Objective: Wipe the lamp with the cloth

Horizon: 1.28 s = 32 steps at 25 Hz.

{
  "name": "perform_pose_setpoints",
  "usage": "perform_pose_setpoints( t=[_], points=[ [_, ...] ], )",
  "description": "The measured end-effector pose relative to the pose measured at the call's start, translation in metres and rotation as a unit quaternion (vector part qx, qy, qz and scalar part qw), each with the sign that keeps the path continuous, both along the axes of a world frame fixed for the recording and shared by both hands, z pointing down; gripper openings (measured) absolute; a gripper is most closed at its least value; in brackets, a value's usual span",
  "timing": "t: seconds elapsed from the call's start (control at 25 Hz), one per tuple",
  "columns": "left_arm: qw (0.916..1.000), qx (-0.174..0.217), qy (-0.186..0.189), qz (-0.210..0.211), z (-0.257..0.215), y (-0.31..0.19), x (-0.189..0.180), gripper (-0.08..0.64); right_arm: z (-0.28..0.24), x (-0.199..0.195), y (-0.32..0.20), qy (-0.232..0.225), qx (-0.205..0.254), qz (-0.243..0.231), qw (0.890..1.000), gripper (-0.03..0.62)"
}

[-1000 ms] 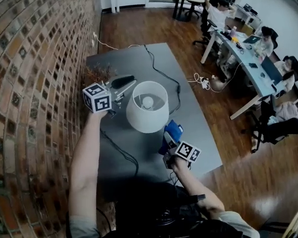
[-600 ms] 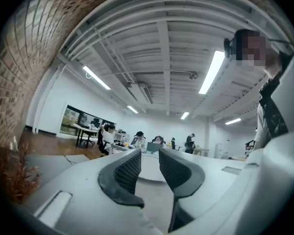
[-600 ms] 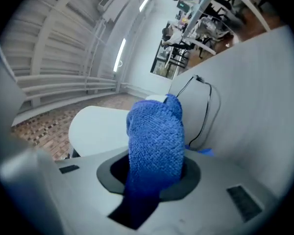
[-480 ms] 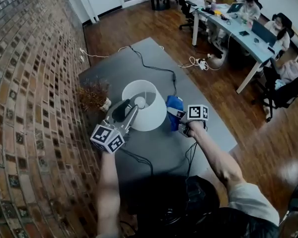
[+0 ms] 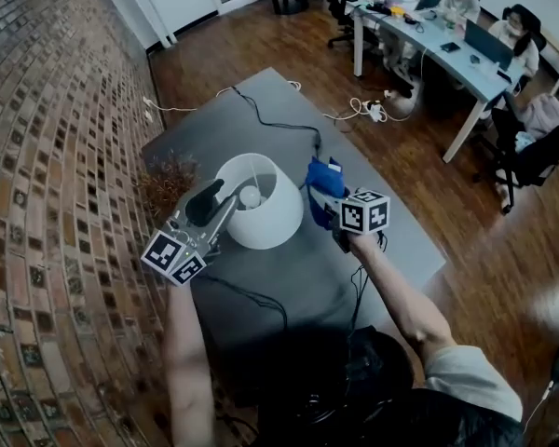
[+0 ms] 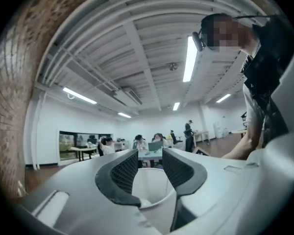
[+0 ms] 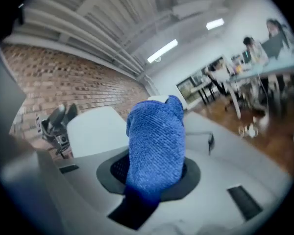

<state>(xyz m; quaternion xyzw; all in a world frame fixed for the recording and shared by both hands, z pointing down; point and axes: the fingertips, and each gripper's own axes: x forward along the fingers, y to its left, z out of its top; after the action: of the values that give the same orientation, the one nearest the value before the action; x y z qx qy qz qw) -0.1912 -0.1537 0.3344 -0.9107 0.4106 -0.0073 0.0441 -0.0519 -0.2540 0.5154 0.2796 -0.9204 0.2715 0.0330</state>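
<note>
A brick wall (image 5: 56, 156) is seen at the far left, with the grey counter (image 5: 289, 277) set against it and a dried plant (image 5: 166, 177) kept by the wall. The left tool (image 5: 222, 198) is held level at the left edge of the lamp (image 5: 261, 214). Its jaws have just been opening and stand spread, with the white shade's rim between them, and no press of the pads can be made out. It is judged that the shade is being steadied, or let go, from that side. The lamp is stood mid-counter, its cable (image 5: 272, 124) led off to the far side. Just right of the shade the blue cloth (image 5: 322, 181) is pinched firmly in the right tool (image 5: 330, 205). The cloth is carried upright beside the shade's right wall, ready for a stroke, though whether it touches cannot be told
</note>
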Motion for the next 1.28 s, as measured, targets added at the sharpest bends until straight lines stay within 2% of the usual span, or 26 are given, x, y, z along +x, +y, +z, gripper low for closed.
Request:
perform_pose_setpoints(
  t=[0.04,0.08,0.12,0.16,0.2,0.24,0.28,0.36,0.48,0.64,0.72,0.8,0.84,0.88,0.96,1.0,1.08,1.16,1.2,1.24,1.28],
  points=[
    [0.9995,-0.009,-0.021,0.022,0.006,-0.001,0.008,0.146,-0.032,0.002,0.008,0.020,0.089,0.015,0.996,0.101],
    [0.9983,-0.016,-0.040,0.038,0.012,-0.003,0.015,0.130,-0.068,-0.002,0.020,0.049,0.195,0.019,0.979,0.101],
    [0.9971,-0.018,-0.056,0.048,0.017,-0.006,0.018,0.127,-0.100,-0.010,0.035,0.086,0.304,0.015,0.949,0.101],
    [0.9964,-0.018,-0.066,0.050,0.020,-0.007,0.019,0.112,-0.123,-0.022,0.051,0.121,0.397,0.005,0.910,0.103],
    [0.9962,-0.019,-0.070,0.049,0.021,-0.008,0.018,0.069,-0.134,-0.034,0.067,0.142,0.464,-0.011,0.874,0.103],
    [0.9961,-0.020,-0.072,0.047,0.022,-0.009,0.017,0.041,-0.135,-0.046,0.080,0.152,0.507,-0.030,0.848,0.103],
    [0.9959,-0.020,-0.076,0.044,0.023,-0.010,0.016,0.029,-0.127,-0.056,0.090,0.158,0.531,-0.050,0.831,0.103],
    [0.9954,-0.018,-0.086,0.037,0.023,-0.010,0.016,0.011,-0.095,-0.067,0.107,0.175,0.549,-0.086,0.813,0.103],
    [0.9955,-0.013,-0.089,0.030,0.023,-0.010,0.016,0.008,-0.031,-0.066,0.129,0.213,0.533,-0.135,0.808,0.104],
    [0.9957,-0.008,-0.088,0.028,0.023,-0.010,0.018,0.008,0.062,-0.048,0.150,0.321,0.472,-0.195,0.798,0.104],
    [0.9958,-0.010,-0.086,0.032,0.024,-0.010,0.018,0.008,0.053,-0.043,0.163,0.329,0.465,-0.200,0.797,0.103],
    [0.9965,-0.011,-0.075,0.034,0.023,-0.011,0.017,0.008,-0.009,-0.046,0.163,0.301,0.504,-0.156,0.795,0.103],
    [0.9970,-0.012,-0.068,0.034,0.022,-0.012,0.016,0.008,-0.051,-0.048,0.157,0.287,0.535,-0.116,0.786,0.103],
    [0.9975,-0.013,-0.060,0.034,0.021,-0.013,0.015,0.008,-0.090,-0.051,0.148,0.279,0.568,-0.070,0.771,0.103],
    [0.9983,-0.015,-0.046,0.032,0.020,-0.013,0.013,0.008,-0.142,-0.061,0.131,0.288,0.624,0.005,0.727,0.103],
    [0.9986,-0.016,-0.042,0.029,0.020,-0.013,0.012,0.008,-0.149,-0.070,0.125,0.301,0.643,0.022,0.704,0.103],
    [0.9990,-0.019,-0.035,0.021,0.019,-0.014,0.012,0.001,-0.136,-0.089,0.121,0.328,0.667,0.022,0.668,0.104],
    [0.9991,-0.022,-0.035,0.014,0.019,-0.015,0.011,0.000,-0.108,-0.098,0.135,0.347,0.684,0.000,0.642,0.098],
    [0.9990,-0.024,-0.036,0.013,0.020,-0.015,0.012,0.000,-0.088,-0.100,0.145,0.359,0.686,-0.021,0.633,0.100],
    [0.9989,-0.024,-0.038,0.014,0.020,-0.015,0.012,0.000,-0.062,-0.101,0.153,0.372,0.681,-0.048,0.630,0.101],
    [0.9988,-0.022,-0.042,0.015,0.019,-0.015,0.012,0.000,-0.033,-0.099,0.159,0.385,0.669,-0.079,0.631,0.103]
  ],
)
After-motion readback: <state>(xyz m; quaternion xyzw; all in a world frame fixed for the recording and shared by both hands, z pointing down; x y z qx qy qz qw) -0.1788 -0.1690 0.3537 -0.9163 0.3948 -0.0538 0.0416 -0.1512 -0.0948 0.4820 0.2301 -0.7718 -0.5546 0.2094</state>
